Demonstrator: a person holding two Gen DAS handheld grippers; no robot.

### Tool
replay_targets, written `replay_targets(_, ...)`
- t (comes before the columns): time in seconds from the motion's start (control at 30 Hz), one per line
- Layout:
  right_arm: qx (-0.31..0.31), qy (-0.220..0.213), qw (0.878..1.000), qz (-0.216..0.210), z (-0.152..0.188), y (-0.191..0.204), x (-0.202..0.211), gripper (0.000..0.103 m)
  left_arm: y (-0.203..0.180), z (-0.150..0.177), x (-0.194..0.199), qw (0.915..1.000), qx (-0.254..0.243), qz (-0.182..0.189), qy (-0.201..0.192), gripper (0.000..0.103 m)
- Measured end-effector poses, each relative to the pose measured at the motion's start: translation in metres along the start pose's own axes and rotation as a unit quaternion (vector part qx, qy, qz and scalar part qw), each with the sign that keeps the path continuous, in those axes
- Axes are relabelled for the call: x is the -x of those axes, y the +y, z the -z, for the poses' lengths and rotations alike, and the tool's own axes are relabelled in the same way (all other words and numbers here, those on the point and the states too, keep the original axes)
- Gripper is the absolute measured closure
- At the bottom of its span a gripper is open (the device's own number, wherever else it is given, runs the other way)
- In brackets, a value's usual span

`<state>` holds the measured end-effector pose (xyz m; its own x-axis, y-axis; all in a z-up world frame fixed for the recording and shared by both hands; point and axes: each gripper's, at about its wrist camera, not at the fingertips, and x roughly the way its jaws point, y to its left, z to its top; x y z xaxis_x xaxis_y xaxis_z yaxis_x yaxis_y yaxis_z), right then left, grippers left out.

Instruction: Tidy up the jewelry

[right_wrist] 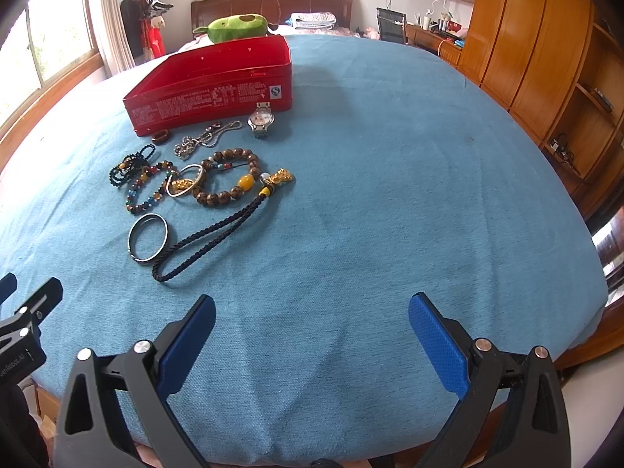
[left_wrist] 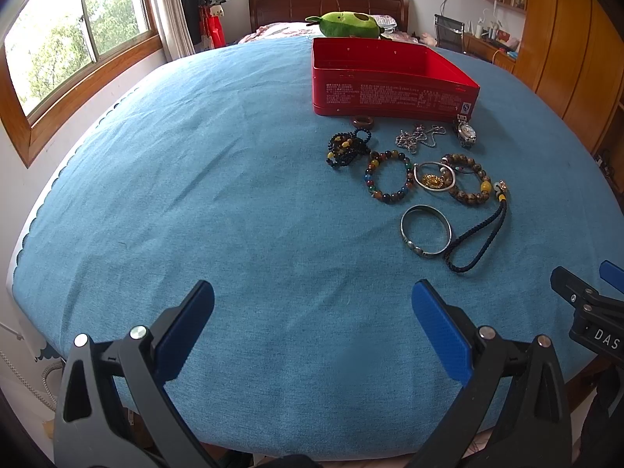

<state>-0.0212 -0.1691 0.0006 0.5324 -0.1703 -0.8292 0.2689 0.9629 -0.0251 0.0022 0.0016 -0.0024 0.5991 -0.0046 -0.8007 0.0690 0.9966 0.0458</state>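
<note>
step: looks like the very start, nothing picked up yet as far as I can tell, all the jewelry is on the blue cloth [left_wrist: 234, 195] outside the red tin [left_wrist: 390, 78]

landmark: red tin, open top, no jewelry visible inside from these angles

left gripper [left_wrist: 312, 312]: jaws spread wide, holding nothing, hanging over bare cloth well in front of the tin

right gripper [right_wrist: 312, 323]: same deal, wide apart and empty, well short of the tin and off to its right

closest piece: silver bangle [left_wrist: 426, 231], farthest out from the tin, with a dark braided cord [right_wrist: 206, 241] touching or just beside it on its right

middle bunch: multicolor bead bracelet [left_wrist: 389, 176], thin silver ring-bangle with a gold charm inside [left_wrist: 433, 180], brown bead bracelet [right_wrist: 228, 177], all between the bangle and the tin

right by the tin: watch [right_wrist: 260, 120], silver chain [left_wrist: 419, 136], small brown ring [left_wrist: 363, 121], black bead strand [left_wrist: 347, 147]

jewelry vs jaws: everything sits ahead of both grippers, nothing between the fingers

next move, my guess: reach for the bangle first, narrow the jaws on its rim, then carry it over the tin's front wall
</note>
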Motion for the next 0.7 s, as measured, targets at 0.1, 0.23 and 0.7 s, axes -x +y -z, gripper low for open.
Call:
replay_targets(0.1, 0.000, 0.001, 1.000, -0.001, 0.001, 0.001, -0.001, 0.004, 0.000, 0.000, 0.000, 1.0000, 0.000, 0.000, 0.000, 0.003)
replay_targets(0.23, 0.000, 0.001, 1.000, -0.002, 0.001, 0.000, -0.002, 0.004, 0.001, 0.000, -0.001, 1.0000, 0.002, 0.001, 0.002, 0.003)
replay_targets(0.7, 0.003, 0.004, 0.996, -0.087, -0.030, -0.012, -0.014, 0.004, 0.021, -0.019, -0.017, 0.9986, 0.033, 0.039, 0.012, 0.003)
